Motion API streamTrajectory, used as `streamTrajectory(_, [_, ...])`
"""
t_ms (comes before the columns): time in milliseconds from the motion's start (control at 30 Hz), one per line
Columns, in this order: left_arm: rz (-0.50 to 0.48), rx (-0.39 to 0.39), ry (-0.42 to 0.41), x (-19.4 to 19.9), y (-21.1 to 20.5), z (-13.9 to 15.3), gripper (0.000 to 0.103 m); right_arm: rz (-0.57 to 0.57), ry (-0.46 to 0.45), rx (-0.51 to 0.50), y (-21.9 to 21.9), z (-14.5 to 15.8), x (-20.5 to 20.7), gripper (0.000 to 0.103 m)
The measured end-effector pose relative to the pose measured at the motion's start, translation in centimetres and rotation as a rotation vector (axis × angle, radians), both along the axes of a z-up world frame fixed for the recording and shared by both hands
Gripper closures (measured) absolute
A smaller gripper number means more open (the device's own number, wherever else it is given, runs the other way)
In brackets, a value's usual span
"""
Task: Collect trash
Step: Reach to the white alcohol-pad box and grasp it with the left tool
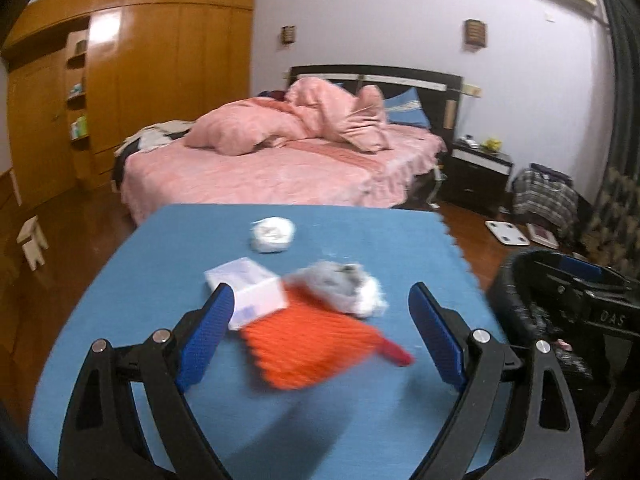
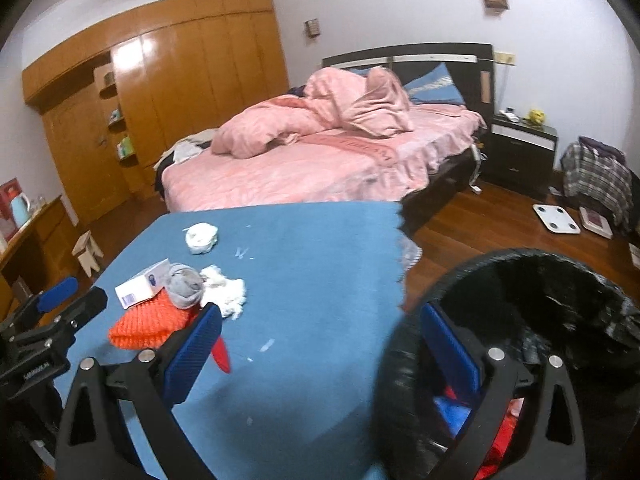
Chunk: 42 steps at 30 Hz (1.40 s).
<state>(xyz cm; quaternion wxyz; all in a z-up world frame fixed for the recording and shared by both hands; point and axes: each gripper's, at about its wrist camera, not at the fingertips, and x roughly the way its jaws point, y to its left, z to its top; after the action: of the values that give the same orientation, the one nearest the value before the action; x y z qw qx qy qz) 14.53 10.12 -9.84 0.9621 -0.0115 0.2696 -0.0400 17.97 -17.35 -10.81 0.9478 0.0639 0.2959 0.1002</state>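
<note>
Two grippers stand wide open and empty. In the left wrist view, the left gripper (image 1: 320, 332) frames a pile at centre: white box (image 1: 250, 290), orange knit piece (image 1: 308, 348), grey wad (image 1: 340, 282) and white fluff (image 1: 370, 304), with a paper ball (image 1: 274, 234) above on the blue table (image 1: 160, 260). One piece per grasp would likely go best. At lower right, under the right gripper (image 2: 320, 356), the black-lined bin (image 2: 520, 280) holds red and blue scraps.

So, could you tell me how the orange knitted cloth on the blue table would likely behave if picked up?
The orange knitted cloth looks soft, so it would probably droop. The white box and grey sock rest on it and may slide off.
</note>
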Motion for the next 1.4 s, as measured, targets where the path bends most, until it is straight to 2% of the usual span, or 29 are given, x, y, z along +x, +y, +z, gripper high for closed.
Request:
streamTrajectory(233, [0.08, -0.012, 0.06, 3.5, 3.6, -1.6, 0.017, 0.047, 0.021, -0.029, 3.9, -1.5, 3.2, 0.006])
streamTrajectory(633, [0.11, -0.052, 0.17, 8.4, 6.2, -4.9, 0.017, 0.068, 0.07, -0.061, 6.4, -3.4, 7.5, 0.006])
streamTrajectory(833, [0.132, -0.033, 0.199, 7.9, 7.0, -5.8, 0.017, 0.082, 0.087, -0.072, 7.1, -4.2, 8.2, 0.006])
streamTrajectory(1133, [0.181, -0.045, 0.235, 6.4, 10.0, -6.9, 0.017, 0.104, 0.106, -0.089, 7.9, -5.3, 8.6, 0.006])
streamTrajectory(1400, [0.168, -0.097, 0.282, 8.9, 9.9, -8.0, 0.018, 0.101, 0.108, -0.093, 7.9, -5.3, 8.4, 0.006])
